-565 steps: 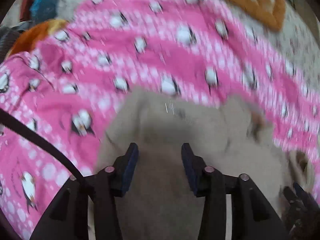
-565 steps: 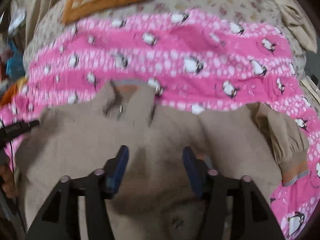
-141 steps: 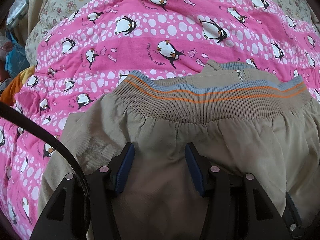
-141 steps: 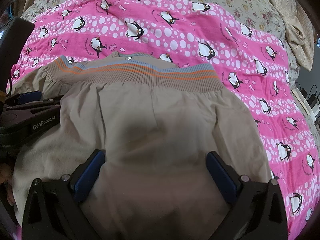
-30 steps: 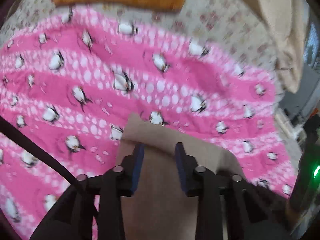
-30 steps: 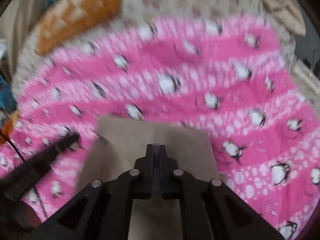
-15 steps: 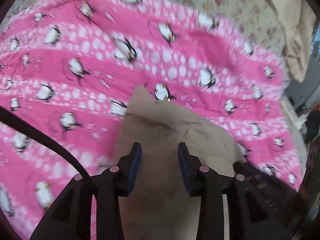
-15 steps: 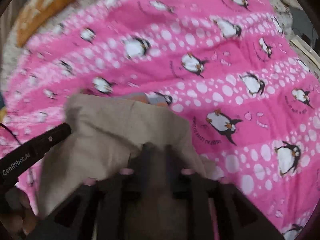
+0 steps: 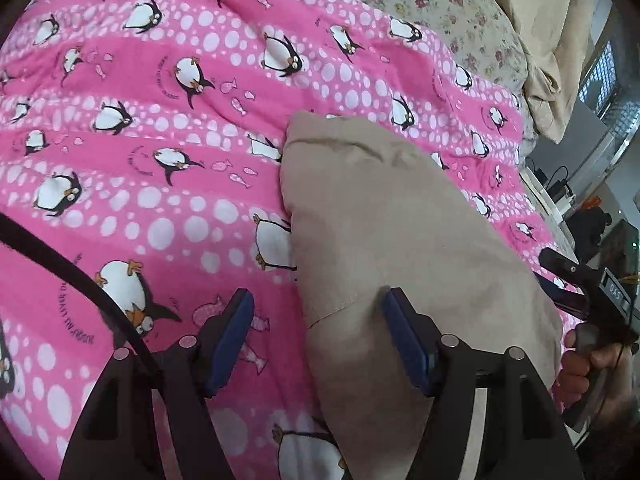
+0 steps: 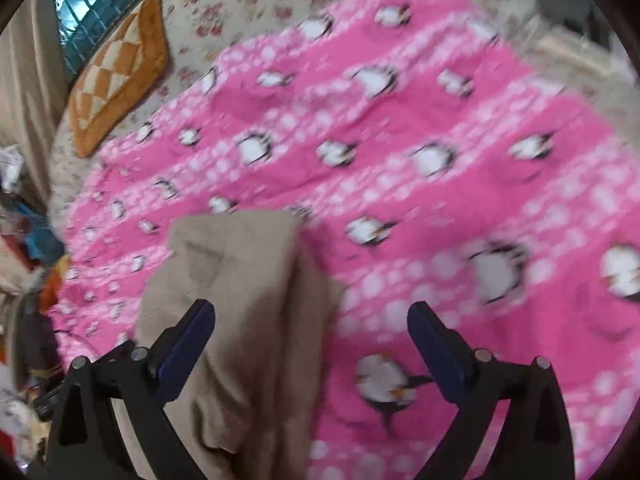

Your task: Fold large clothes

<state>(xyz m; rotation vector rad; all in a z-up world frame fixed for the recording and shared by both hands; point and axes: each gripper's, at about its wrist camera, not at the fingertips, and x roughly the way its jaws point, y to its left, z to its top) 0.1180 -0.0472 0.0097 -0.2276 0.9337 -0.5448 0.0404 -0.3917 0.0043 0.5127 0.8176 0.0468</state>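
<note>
A folded beige garment (image 9: 400,240) lies on the pink penguin blanket (image 9: 160,120). My left gripper (image 9: 320,340) hovers over the garment's near left edge. Its jaws are opening: the right finger stands above the cloth, the left one above the blanket, and neither pad presses on anything. In the blurred right wrist view the same garment (image 10: 240,280) sits to the left. My right gripper (image 10: 312,344) is spread wide and still opening, with the garment's right edge and bare blanket (image 10: 440,160) between the jaws. A hand (image 9: 592,364) holds the right gripper's handle at the right edge.
A floral sheet (image 9: 440,0) shows beyond the blanket. An orange checked cushion (image 10: 120,76) lies at the far left by a window. Beige cloth (image 9: 552,40) hangs at the right past the bed's edge. A black cable (image 9: 80,280) crosses the left wrist view.
Both grippers went from shut or nearly shut on the beige garment to open. The garment has dropped onto the blanket, and both hands have shifted sideways off it.
</note>
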